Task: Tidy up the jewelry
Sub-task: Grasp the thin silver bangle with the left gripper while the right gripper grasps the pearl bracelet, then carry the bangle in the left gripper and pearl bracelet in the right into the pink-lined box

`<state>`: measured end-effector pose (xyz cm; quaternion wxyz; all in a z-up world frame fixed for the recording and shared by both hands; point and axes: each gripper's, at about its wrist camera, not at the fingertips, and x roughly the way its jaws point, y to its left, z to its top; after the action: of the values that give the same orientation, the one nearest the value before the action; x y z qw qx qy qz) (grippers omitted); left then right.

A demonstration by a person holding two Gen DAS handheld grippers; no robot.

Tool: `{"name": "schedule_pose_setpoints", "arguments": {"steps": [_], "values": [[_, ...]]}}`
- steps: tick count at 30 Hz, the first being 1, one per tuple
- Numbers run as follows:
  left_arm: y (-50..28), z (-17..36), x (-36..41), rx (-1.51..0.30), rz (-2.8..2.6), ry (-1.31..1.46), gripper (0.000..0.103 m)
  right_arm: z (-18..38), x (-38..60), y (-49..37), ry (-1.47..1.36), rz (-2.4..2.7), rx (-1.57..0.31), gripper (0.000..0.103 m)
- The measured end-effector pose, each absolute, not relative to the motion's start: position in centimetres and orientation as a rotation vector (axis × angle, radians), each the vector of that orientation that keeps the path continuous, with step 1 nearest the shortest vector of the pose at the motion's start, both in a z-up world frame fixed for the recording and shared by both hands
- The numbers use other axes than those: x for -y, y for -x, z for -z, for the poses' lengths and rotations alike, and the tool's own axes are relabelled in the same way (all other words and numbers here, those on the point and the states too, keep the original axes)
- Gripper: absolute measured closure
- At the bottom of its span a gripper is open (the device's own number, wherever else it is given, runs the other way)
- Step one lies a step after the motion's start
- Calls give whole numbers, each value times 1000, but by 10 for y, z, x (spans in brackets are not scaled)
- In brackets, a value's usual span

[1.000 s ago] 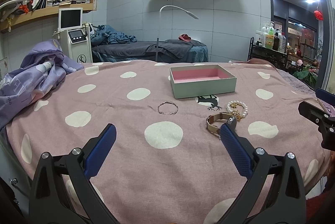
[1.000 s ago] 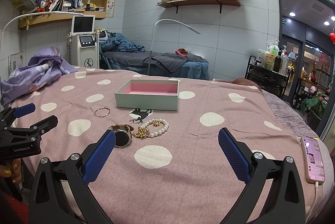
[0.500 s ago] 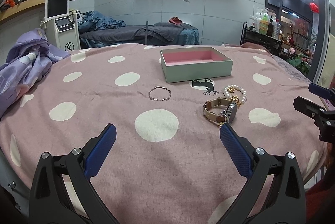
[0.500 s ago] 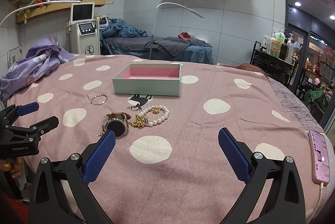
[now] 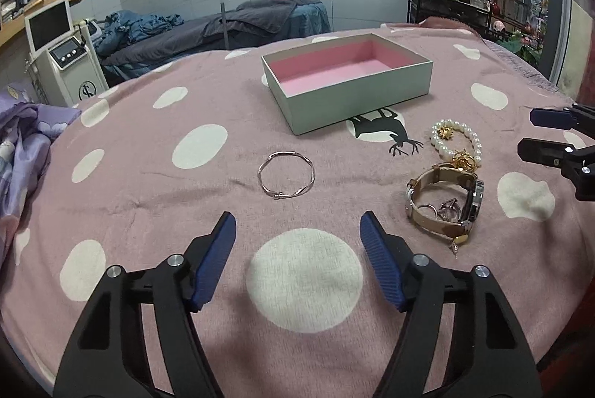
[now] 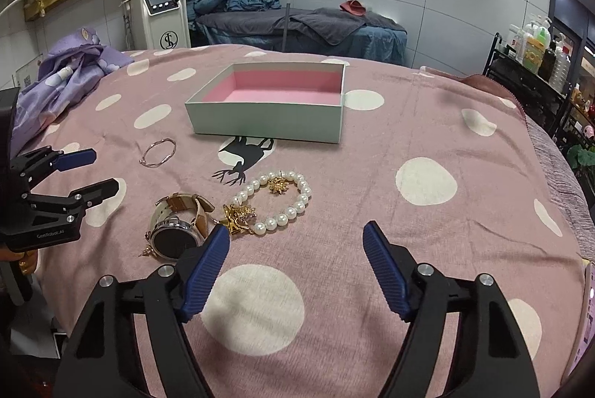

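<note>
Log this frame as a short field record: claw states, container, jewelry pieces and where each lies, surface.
left claw: open, empty, above the cloth short of the bangle
right claw: open, empty, near the pearls
box: open, pink-lined, nothing visible inside
thin bangle: on the cloth, apart from the rest
wristwatch: on the cloth, left of the pearls
pearl bracelet: gold charms attached
surface: pink polka-dot bedspread
</note>
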<state>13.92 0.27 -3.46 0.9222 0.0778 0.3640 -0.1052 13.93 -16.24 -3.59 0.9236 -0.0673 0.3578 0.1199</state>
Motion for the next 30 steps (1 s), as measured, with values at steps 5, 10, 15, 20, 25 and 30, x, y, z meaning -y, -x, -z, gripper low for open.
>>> {"name": "schedule_pose_setpoints", "arguments": {"steps": [5,10,15,20,25,30], "values": [[-169,39,4,-792,282,-174,55,45,159,-167,121,-256,-811,50],[-204,49,14,-870,317,-197,67,46,160,-190,70,-250,-861,53],[-225,59,23,-927,317,-231,81,55,159,-211,54,-207,-927,60],[-224,60,29,-927,330,-255,92,65,155,-215,87,-175,-941,70],[-223,61,28,-925,340,-231,99,67,149,-214,139,-204,-929,94],[-219,56,23,-907,360,-187,100,62,153,-210,106,-267,-890,94]]}}
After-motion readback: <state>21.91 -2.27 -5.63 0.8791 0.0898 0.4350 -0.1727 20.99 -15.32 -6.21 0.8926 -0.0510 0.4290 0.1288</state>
